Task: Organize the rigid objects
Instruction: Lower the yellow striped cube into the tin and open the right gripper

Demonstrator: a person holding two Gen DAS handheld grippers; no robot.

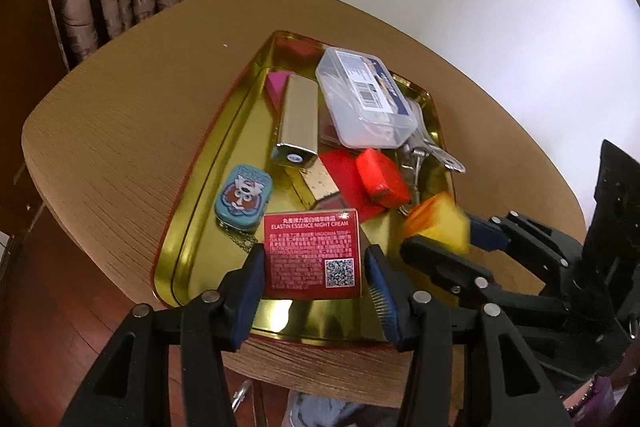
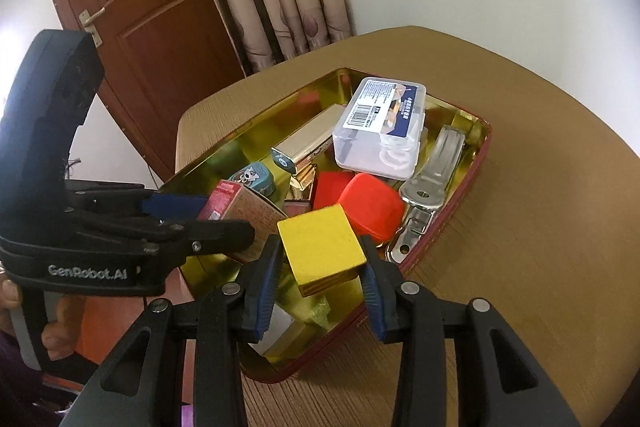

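Round wooden table (image 1: pixel 120 131) carries a gold tin (image 1: pixel 224 163) packed with a clear case (image 1: pixel 360 99), silver box (image 1: pixel 298 119) and red blocks (image 1: pixel 376 179); left gripper (image 1: pixel 316 267) clamps the red carton (image 1: pixel 314 253) over the near rim, right gripper (image 2: pixel 320 259) brackets the yellow block (image 2: pixel 320 247) above the tin, contact unclear.
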